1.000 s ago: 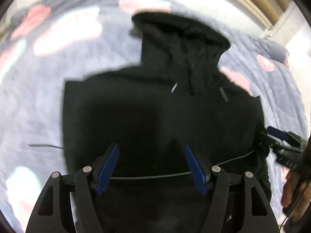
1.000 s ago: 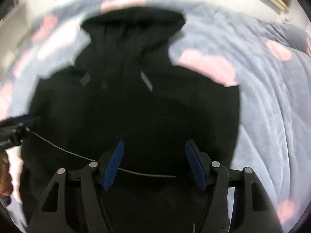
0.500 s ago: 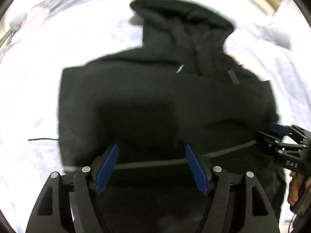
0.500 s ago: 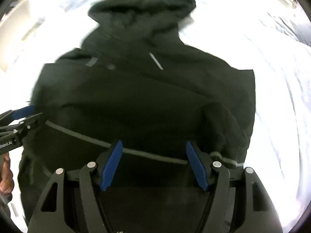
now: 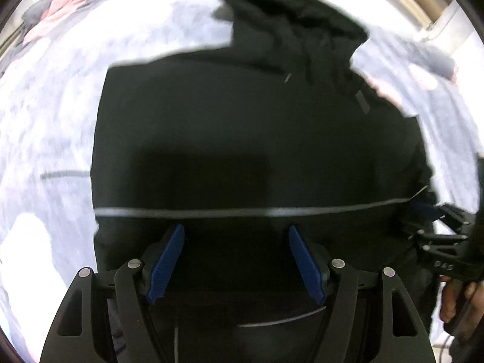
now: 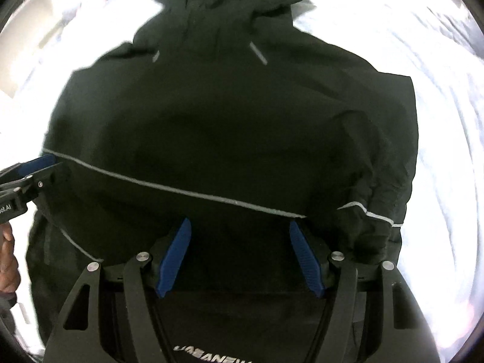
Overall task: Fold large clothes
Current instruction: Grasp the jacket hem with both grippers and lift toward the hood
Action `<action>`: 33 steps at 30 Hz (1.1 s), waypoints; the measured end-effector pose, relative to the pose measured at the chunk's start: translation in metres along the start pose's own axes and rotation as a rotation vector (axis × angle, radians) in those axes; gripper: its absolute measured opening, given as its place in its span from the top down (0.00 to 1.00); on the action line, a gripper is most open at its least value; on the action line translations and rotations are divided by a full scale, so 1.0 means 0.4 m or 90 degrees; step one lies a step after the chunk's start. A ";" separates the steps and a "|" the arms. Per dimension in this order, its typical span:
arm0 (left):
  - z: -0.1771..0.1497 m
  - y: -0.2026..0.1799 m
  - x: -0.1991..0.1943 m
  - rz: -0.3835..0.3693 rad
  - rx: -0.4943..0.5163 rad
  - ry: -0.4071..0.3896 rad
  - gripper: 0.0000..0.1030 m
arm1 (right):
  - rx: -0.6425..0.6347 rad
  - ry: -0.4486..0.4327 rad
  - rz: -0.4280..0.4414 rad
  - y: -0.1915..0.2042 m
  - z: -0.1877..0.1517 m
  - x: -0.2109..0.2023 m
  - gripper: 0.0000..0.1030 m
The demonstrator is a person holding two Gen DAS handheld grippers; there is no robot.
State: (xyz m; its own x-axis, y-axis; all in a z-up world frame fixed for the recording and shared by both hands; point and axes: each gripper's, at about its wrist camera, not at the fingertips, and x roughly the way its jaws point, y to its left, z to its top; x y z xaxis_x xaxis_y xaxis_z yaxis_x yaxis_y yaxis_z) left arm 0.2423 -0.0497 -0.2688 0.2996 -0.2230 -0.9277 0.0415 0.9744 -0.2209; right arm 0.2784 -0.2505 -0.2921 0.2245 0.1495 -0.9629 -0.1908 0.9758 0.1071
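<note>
A black hooded jacket (image 5: 242,127) lies flat on the bed, hood (image 5: 296,27) farthest from me, and a thin grey stripe (image 5: 242,211) crosses its lower body. My left gripper (image 5: 236,228) hovers open over the cloth just below that stripe, nothing between its blue pads. In the right wrist view the same jacket (image 6: 236,121) fills the frame, and my right gripper (image 6: 239,222) hangs open over its lower part by the stripe (image 6: 181,192). Each gripper shows at the other view's edge: the right gripper (image 5: 435,227), the left gripper (image 6: 30,169).
A grey fleece blanket (image 5: 51,115) with pink patches covers the bed around the jacket. A thin dark cord (image 5: 60,175) lies on it to the left. A person's hand (image 5: 453,299) holds the right gripper's handle. A wooden frame (image 5: 423,3) runs along the far right.
The jacket has slid upward in both views and looks larger. The grey stripe, which crossed below the fingertips, now lies above them. Both grippers' pads stay as wide apart as before.
</note>
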 end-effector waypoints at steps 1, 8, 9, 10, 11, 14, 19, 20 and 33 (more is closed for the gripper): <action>0.017 -0.001 -0.022 -0.016 0.002 -0.015 0.29 | 0.011 -0.007 0.017 -0.012 0.008 -0.017 0.32; 0.220 0.001 -0.060 -0.032 0.017 -0.112 0.29 | 0.045 -0.114 0.020 -0.100 0.159 -0.117 0.32; 0.265 -0.001 -0.050 -0.030 0.015 -0.126 0.29 | 0.049 -0.123 0.015 -0.103 0.200 -0.105 0.32; 0.299 -0.002 -0.043 -0.030 0.013 -0.139 0.29 | 0.056 -0.136 0.008 -0.115 0.231 -0.106 0.32; 0.337 -0.004 -0.029 -0.029 0.008 -0.150 0.29 | 0.067 -0.155 0.004 -0.129 0.271 -0.108 0.32; 0.476 0.024 0.023 -0.045 -0.025 -0.170 0.29 | 0.103 -0.198 0.001 -0.167 0.395 -0.086 0.32; 0.631 0.069 0.125 -0.100 -0.080 -0.153 0.29 | 0.154 -0.219 0.015 -0.212 0.580 -0.009 0.32; 0.649 0.074 0.149 -0.106 -0.089 -0.143 0.29 | 0.166 -0.218 0.021 -0.220 0.606 0.006 0.32; 0.723 0.168 0.187 -0.164 -0.140 -0.176 0.92 | 0.149 -0.253 0.046 -0.287 0.667 0.027 0.94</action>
State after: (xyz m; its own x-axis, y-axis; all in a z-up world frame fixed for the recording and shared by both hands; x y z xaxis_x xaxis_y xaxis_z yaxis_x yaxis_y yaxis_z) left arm 0.5432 0.0071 -0.2662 0.5511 -0.4134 -0.7248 -0.0471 0.8518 -0.5217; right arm 0.5578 -0.3181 -0.2488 0.5766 0.2230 -0.7860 -0.0086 0.9636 0.2671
